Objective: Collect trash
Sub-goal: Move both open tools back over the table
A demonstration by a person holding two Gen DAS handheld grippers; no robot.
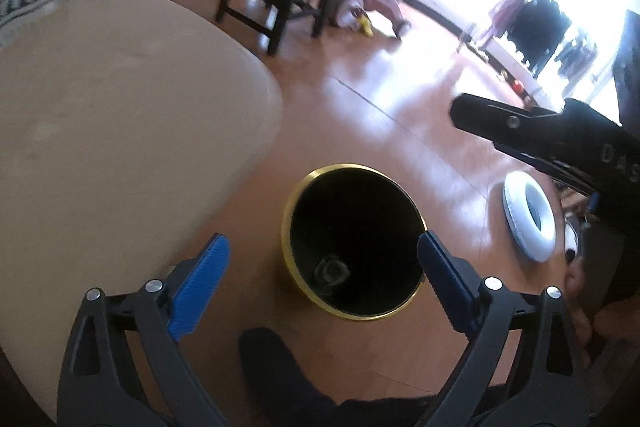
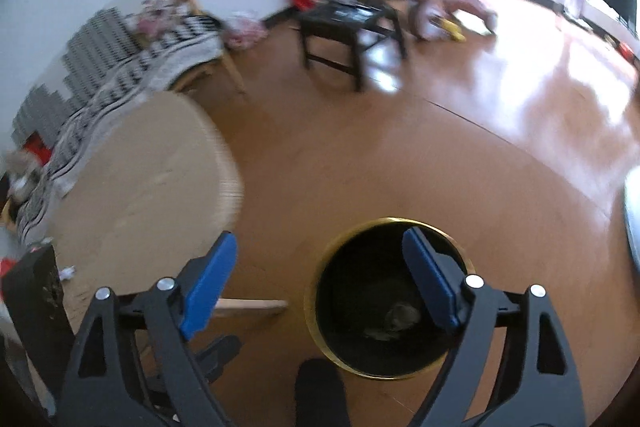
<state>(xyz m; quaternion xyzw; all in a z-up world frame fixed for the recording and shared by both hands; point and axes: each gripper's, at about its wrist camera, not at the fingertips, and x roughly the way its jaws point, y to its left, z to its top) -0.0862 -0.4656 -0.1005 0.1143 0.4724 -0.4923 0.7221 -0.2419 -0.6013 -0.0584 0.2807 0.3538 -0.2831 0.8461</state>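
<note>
The trash bin (image 1: 354, 243) stands upright on the floor (image 1: 400, 131), mouth upward (crumpled trash (image 1: 331, 270) inside); left gripper (image 1: 322, 281) and right gripper (image 2: 316, 277) fingers spread, empty.

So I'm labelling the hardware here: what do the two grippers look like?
Both match: the left gripper and the right gripper have black angular linkage arms with silver rivets and ribbed blue finger pads. The right one's black body shows white lettering.
</note>
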